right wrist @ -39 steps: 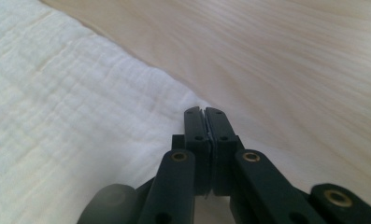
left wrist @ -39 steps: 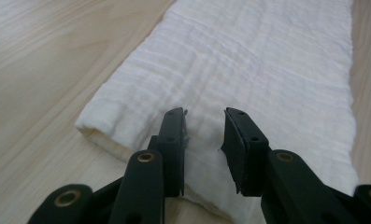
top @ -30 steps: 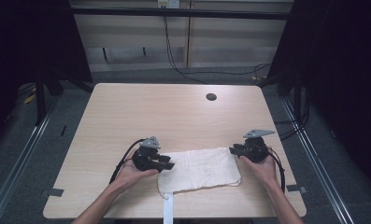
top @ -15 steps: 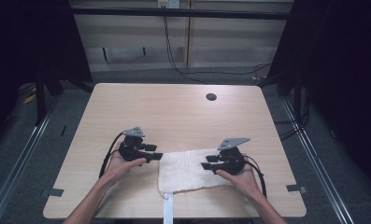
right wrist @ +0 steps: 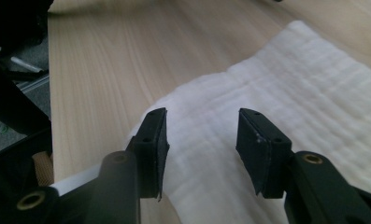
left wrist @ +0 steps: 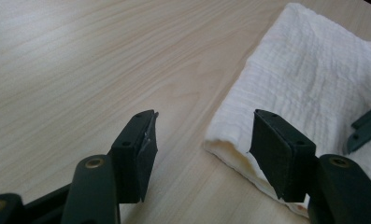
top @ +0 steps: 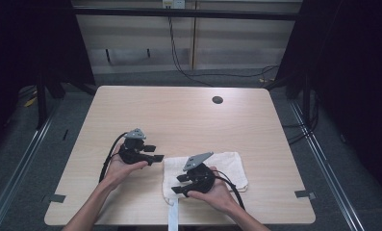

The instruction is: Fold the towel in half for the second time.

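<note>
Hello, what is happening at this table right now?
A person is folding a white cloth on a wooden table, with a two-jaw gripper in each hand. The cloth lies folded near the table's front edge. The left gripper is at the cloth's left edge, and the right gripper is over the cloth's front left part. The jaws of both have just been opening and grip nothing now; the cloth lies free. A small dark round spot is on the far side of the table.
</note>
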Tool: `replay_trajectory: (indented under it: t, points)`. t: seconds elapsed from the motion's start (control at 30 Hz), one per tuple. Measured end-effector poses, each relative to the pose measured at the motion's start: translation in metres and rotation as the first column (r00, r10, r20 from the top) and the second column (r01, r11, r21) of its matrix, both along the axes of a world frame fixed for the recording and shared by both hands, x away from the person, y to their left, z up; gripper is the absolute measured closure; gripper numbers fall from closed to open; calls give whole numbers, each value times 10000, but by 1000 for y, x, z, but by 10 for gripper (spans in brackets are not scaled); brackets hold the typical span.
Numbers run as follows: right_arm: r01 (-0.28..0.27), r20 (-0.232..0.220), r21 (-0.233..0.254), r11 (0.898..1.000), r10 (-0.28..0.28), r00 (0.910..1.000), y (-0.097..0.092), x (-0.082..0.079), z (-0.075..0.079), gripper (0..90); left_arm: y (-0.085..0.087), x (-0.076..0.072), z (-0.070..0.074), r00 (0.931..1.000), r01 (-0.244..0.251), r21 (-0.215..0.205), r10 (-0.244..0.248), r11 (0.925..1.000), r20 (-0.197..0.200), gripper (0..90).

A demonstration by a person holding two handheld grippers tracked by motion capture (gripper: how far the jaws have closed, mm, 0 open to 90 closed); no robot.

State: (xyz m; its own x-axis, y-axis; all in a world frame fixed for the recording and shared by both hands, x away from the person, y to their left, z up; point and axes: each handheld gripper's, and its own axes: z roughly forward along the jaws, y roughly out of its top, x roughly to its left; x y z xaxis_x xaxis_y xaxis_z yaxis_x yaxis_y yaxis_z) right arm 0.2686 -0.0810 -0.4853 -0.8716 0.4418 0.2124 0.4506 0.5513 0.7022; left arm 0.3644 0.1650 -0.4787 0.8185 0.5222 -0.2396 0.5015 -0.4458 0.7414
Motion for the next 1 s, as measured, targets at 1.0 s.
replay_trajectory:
  t: [1.0]
  points:
    - [-674,1470,-831,9943,792,9860,25,-12,-15,779,1,0,-2,9994,-346,202,347,9992,-27,390]
